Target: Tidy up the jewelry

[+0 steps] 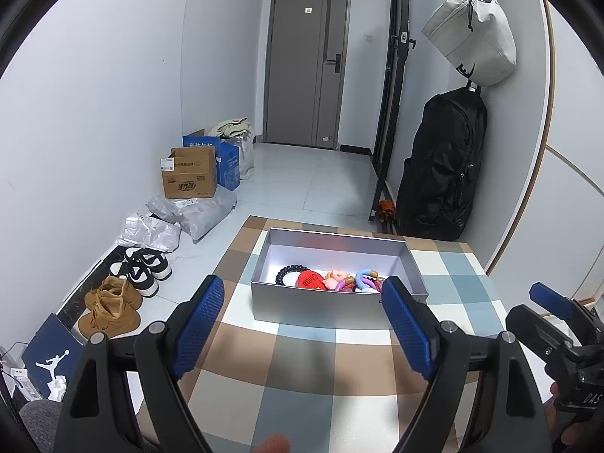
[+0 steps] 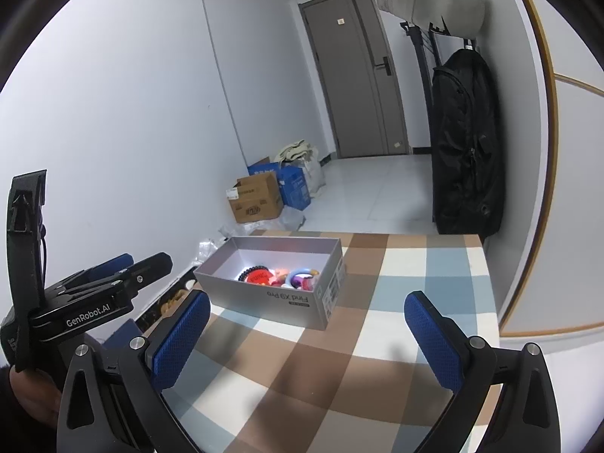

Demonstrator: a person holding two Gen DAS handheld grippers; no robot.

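While both pairs of fingers stand spread wide and grasp nothing, the left gripper (image 1: 304, 324) and right gripper (image 2: 307, 336) hover over the checkered tabletop (image 2: 377, 339). Just beyond them sits an open grey box (image 1: 332, 304) holding the jewelry: a dark bead bracelet (image 1: 284, 272), a red heart (image 1: 310, 279) and colourful rings (image 1: 364, 279).

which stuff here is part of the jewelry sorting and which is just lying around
Part of the job:
- grey box on the checked table
- black bead bracelet, red item and coloured rings inside it
- left gripper and right gripper, both open and empty

Lying about:
- shoes
- cardboard boxes
- black backpack
- white bag
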